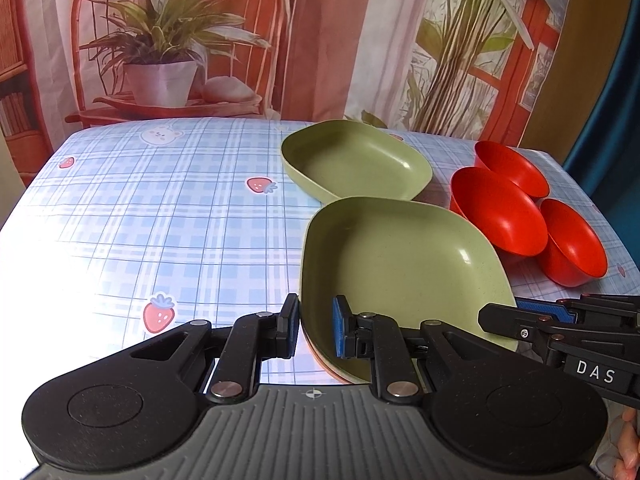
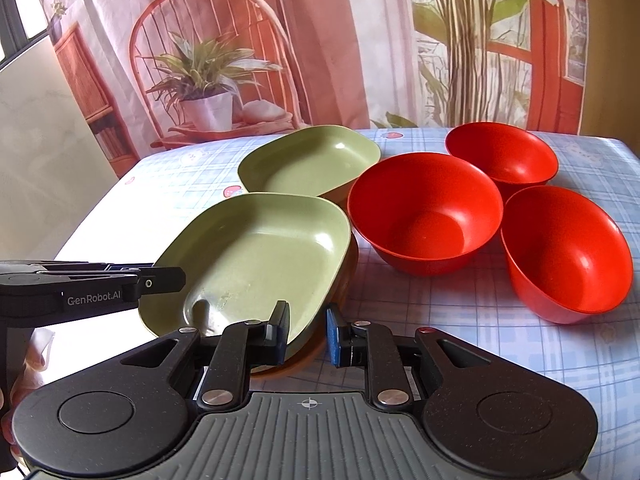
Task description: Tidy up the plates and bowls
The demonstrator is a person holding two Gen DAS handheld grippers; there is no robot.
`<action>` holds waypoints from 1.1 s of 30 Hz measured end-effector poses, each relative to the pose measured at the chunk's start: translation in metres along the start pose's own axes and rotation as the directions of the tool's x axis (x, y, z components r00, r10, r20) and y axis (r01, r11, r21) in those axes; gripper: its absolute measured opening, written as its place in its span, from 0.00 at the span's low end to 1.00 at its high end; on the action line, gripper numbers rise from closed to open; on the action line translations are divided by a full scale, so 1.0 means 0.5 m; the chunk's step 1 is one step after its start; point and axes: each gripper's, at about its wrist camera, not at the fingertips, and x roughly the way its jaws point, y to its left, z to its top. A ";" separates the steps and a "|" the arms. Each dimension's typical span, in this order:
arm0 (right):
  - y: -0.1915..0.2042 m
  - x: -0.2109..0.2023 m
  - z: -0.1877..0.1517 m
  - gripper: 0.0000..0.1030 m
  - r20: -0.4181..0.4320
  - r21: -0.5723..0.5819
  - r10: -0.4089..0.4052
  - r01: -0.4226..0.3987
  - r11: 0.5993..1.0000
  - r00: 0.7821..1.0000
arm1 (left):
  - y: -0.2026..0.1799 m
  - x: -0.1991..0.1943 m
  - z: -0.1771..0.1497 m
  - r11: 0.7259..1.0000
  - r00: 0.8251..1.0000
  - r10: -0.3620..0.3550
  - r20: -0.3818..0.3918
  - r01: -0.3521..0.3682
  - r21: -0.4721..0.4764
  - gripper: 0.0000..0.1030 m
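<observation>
Left gripper fingers pinched the near green plate at its 7 o'clock rim. Right gripper fingers clamped its 5 o'clock rim. The plate sat on an orange one. Second green plate at 12 o'clock and three red bowls at 2 o'clock stood unstacked on the bench: mostly undone.
</observation>
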 end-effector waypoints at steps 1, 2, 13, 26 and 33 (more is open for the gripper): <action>0.000 0.000 0.000 0.19 0.000 -0.001 -0.002 0.002 1.000 1.000 | -0.002 0.001 0.000 1.000 1.000 0.003 0.000 -0.003 0.003 0.18; 0.002 0.001 0.000 0.20 0.002 -0.003 -0.005 0.005 1.000 1.000 | -0.003 0.002 -0.001 1.000 1.000 0.006 0.001 -0.006 0.005 0.18; 0.012 0.012 -0.009 0.20 0.021 -0.091 -0.046 0.048 0.995 0.999 | -0.003 0.011 -0.009 1.000 1.000 0.019 0.006 -0.019 0.014 0.18; 0.014 0.014 -0.020 0.19 0.040 -0.125 -0.071 0.075 0.989 0.997 | 0.002 0.016 -0.015 1.000 1.000 0.020 -0.002 -0.020 0.001 0.19; 0.005 -0.019 0.000 0.19 0.070 -0.118 -0.038 0.046 0.992 0.997 | 0.005 -0.015 0.000 1.000 1.000 0.019 0.022 -0.019 -0.002 0.19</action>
